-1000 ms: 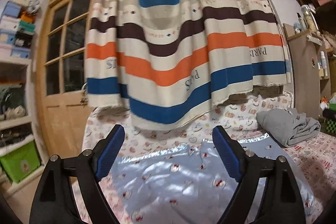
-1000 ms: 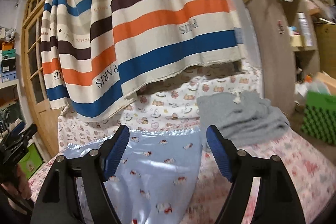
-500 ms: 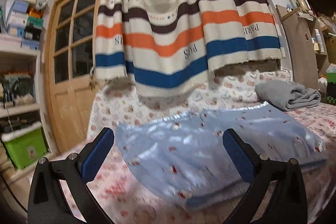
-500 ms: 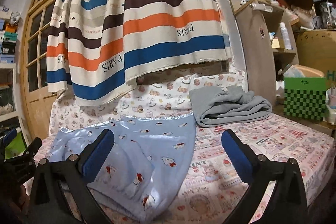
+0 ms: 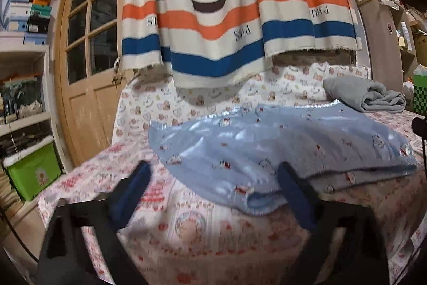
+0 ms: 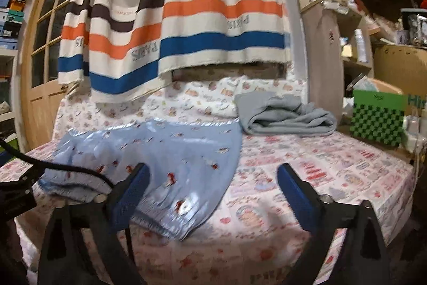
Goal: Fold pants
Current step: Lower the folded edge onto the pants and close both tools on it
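Left wrist view first: the pants [image 5: 280,148] lie folded over on the bed [image 5: 202,234], a doubled edge showing at the near end, probably laid flat so the next fold lines up. The left gripper [image 5: 213,194] hovers just short of that near edge, jaws spread but closing, nothing between them yet. A grey blanket [image 5: 365,95] sits behind the pants, a striped curtain [image 5: 226,18] hangs above them, and a green box [image 5: 32,170] that only this view shows sits well off to the pants' left.

Right wrist view: the right gripper [image 6: 212,194] is also spread and closing, empty, with one pad over the pants' [image 6: 160,159] hem. Only this view shows the shelves [image 6: 355,26] and checkered box [image 6: 376,119] beyond the pants' right side.
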`<state>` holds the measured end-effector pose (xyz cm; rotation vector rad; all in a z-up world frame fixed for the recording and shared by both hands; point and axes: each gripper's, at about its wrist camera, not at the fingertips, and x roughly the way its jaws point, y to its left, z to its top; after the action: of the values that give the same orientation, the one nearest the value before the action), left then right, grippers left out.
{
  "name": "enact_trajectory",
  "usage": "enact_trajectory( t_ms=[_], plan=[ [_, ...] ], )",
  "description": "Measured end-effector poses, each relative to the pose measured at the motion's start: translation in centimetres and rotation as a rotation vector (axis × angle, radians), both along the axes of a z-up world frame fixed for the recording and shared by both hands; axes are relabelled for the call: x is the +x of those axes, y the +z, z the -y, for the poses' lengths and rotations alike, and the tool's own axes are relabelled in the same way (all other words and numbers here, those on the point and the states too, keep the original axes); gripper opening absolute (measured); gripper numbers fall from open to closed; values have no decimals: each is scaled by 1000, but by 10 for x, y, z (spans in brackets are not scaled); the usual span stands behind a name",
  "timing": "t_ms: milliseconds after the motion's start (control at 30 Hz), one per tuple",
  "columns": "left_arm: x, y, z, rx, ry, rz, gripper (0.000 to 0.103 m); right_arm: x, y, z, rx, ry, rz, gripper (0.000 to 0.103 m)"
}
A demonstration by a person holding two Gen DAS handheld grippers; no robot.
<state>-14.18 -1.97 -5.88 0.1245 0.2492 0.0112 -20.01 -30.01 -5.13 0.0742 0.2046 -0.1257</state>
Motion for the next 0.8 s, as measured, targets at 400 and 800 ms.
enact_trajectory(
  t_ms=[400, 800],
  plan=[
    [5, -17, 12, 65, 0, -81, 52, 12, -23, -23, -38, 140, -114, 49],
    [15, -21, 10, 37, 41, -143, 39, 17, -35, -21, -79, 111, -211, 47]
  ],
)
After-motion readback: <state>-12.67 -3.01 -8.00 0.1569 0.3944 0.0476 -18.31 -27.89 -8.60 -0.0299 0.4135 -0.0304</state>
